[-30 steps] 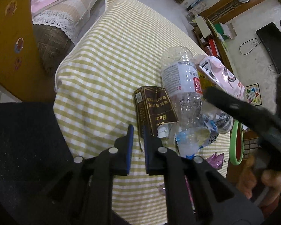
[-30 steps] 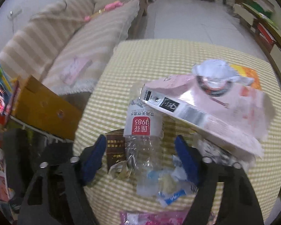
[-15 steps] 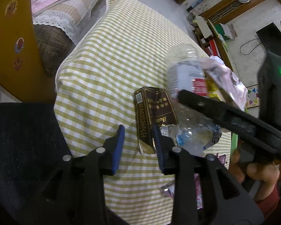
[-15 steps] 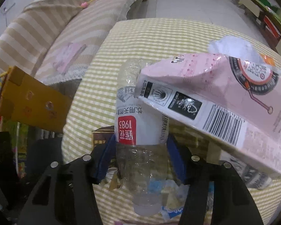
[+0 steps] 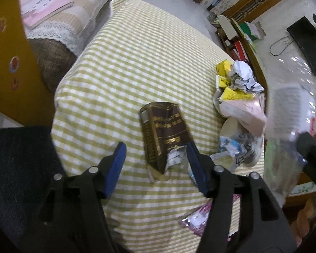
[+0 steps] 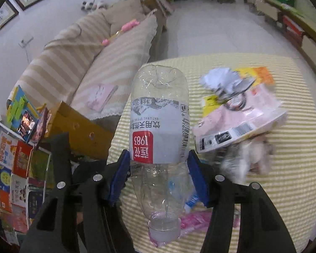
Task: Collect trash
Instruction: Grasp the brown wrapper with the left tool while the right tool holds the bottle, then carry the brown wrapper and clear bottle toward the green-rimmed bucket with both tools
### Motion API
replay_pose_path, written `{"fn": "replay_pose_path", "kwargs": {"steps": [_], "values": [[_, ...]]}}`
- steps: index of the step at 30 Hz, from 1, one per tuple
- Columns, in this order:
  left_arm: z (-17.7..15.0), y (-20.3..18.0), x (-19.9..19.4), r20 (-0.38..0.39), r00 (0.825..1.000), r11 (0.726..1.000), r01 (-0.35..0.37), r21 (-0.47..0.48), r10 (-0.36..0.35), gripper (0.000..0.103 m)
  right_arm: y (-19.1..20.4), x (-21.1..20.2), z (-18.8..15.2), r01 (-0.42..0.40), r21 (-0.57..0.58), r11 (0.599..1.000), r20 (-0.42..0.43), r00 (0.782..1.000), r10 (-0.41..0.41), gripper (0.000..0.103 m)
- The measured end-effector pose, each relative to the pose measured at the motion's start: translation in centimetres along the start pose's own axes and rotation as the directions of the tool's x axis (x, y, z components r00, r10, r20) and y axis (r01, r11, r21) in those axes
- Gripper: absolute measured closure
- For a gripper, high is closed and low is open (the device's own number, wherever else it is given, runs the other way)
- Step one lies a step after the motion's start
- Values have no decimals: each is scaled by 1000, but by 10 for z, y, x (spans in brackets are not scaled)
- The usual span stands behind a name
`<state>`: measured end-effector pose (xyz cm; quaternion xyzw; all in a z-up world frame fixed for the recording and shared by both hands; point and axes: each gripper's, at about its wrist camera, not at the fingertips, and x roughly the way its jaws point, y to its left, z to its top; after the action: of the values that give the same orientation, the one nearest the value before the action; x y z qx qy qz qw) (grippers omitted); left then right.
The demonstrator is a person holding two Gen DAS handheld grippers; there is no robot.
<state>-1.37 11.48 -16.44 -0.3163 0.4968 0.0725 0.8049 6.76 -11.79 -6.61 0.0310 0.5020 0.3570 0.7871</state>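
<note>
Checked cloth covers my desk [image 5: 137,67]. My right gripper [image 6: 158,168] clamps the clear bottle [image 6: 159,126] above it; my left gripper [image 5: 155,158] gapes wide around the brown carton [image 5: 164,130].

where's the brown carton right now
In the left wrist view, the torn brown cardboard carton lies on the checked tablecloth between the open left gripper fingers, left of the trash pile.
</note>
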Motion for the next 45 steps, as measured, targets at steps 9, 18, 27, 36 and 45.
{"fn": "replay_pose_path", "kwargs": {"steps": [9, 18, 27, 36, 45], "values": [[12, -28, 30, 0, 997, 992, -81, 92, 82, 45, -24, -30, -12, 70, 73, 995, 82, 994, -76, 48], [13, -39, 34, 41, 989, 978, -148, 145, 143, 58, -32, -36, -21, 80, 100, 992, 95, 991, -90, 48], [16, -55, -6, 154, 983, 981, -120, 151, 96, 64, -38, -47, -26, 115, 106, 988, 137, 982, -129, 48], [24, -100, -44, 231, 973, 972, -37, 232, -18, 64, -58, -61, -28, 129, 161, 979, 169, 973, -156, 48], [17, -139, -49, 218, 971, 947, 27, 321, -101, 64, -74, -78, -33, 153, 208, 966, 199, 960, -195, 48]]}}
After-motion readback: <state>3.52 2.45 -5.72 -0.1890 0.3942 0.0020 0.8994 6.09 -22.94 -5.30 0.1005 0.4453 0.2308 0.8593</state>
